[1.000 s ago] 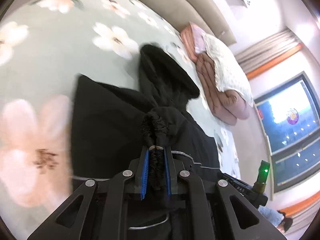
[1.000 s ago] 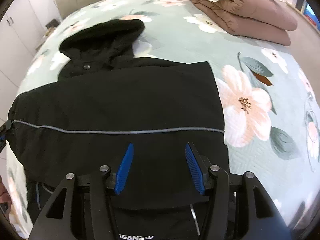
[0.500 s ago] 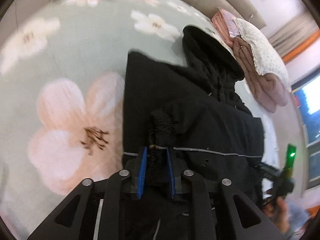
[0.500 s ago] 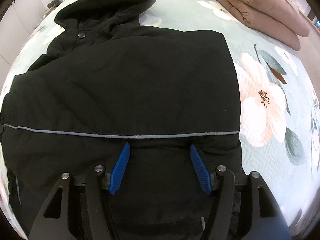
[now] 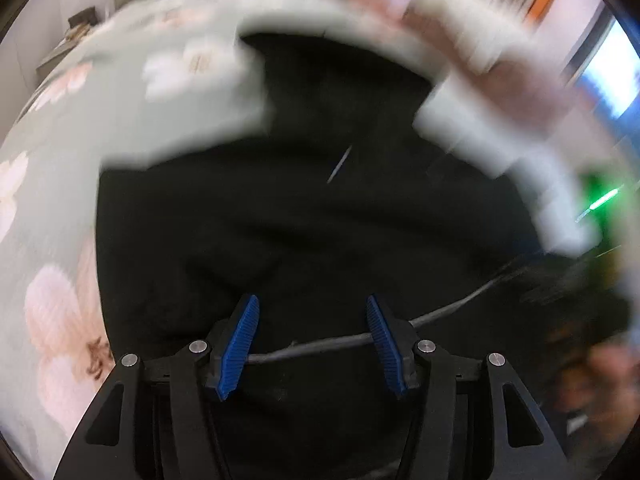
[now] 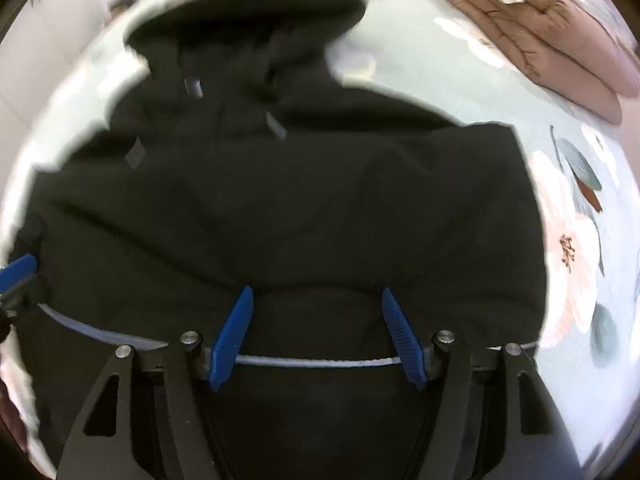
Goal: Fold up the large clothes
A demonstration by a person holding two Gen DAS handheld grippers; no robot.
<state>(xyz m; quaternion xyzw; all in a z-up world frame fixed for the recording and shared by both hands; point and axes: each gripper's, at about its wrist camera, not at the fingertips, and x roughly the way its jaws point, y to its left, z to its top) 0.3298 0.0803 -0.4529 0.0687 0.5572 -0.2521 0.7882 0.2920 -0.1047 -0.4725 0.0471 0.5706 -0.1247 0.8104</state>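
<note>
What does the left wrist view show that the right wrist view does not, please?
Only the left wrist view shows a green light at the right and a bright window, both blurred. Only the right wrist view shows the jacket's hood, the folded brown quilt and the left gripper's blue tip at its left edge. Both show the black jacket on the floral bedspread, its grey stripe, and open fingers over it.

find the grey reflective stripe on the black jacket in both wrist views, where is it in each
Left wrist: the grey stripe crosses low between the open left gripper fingers, rising rightward.
Right wrist: the grey stripe runs low between the open right gripper fingers.
Shared landmark: the hood of the black jacket at the top, against the floral bedspread.
</note>
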